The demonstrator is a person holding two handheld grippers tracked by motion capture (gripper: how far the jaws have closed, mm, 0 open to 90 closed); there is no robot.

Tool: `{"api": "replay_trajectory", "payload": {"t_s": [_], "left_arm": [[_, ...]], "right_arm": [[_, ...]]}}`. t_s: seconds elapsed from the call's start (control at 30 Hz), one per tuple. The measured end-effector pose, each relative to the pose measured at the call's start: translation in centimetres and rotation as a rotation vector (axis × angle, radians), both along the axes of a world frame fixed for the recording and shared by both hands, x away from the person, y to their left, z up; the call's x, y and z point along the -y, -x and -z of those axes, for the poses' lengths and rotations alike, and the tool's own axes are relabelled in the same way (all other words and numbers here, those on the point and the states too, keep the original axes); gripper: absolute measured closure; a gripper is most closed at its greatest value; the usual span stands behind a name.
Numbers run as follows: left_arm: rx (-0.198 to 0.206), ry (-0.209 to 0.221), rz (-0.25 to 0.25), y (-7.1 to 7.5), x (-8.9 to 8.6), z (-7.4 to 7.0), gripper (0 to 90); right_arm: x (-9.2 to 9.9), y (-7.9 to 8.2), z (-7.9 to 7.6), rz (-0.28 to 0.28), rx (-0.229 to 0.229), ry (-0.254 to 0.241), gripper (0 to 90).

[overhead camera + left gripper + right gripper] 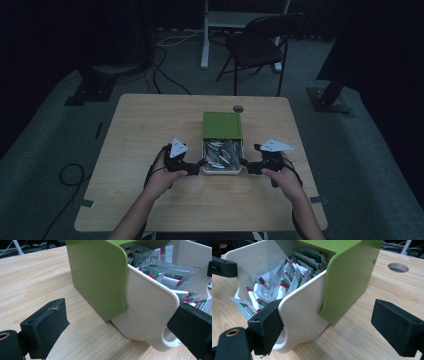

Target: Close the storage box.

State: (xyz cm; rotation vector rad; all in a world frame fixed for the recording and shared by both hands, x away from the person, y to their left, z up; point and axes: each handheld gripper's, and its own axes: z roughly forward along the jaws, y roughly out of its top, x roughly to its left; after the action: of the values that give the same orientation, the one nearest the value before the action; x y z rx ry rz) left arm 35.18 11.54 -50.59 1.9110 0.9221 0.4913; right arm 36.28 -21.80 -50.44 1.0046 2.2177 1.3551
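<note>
Foil sachets (222,154) fill the white plastic drawer (150,312) pulled from its green sleeve (222,125) mid-table, flanked by the spread-jawed left gripper (196,167) and right gripper (247,165), on a pale wooden table (150,130) near a dark folding chair (260,45).

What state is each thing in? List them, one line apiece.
Drawer: pulled partway out of its green sleeve, full.
Green sleeve: flat on the table, covers the drawer's far end.
Sachets: piled loose in the drawer.
Left tool: open, one jaw at the drawer's front corner.
Right tool: open, one jaw at the other front corner.
Chair: unoccupied, beyond the table.
</note>
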Motion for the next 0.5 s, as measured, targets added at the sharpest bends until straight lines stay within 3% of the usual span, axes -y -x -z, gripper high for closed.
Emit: {"api": "replay_trajectory", "payload": {"t_s": [0.5], "left_arm": [[-0.004, 0.006, -0.019, -1.4, 0.0, 0.0, 4.6]], "right_arm": [[-0.2, -1.1, 0.1, 0.048, 0.006, -0.016, 12.1]]}}
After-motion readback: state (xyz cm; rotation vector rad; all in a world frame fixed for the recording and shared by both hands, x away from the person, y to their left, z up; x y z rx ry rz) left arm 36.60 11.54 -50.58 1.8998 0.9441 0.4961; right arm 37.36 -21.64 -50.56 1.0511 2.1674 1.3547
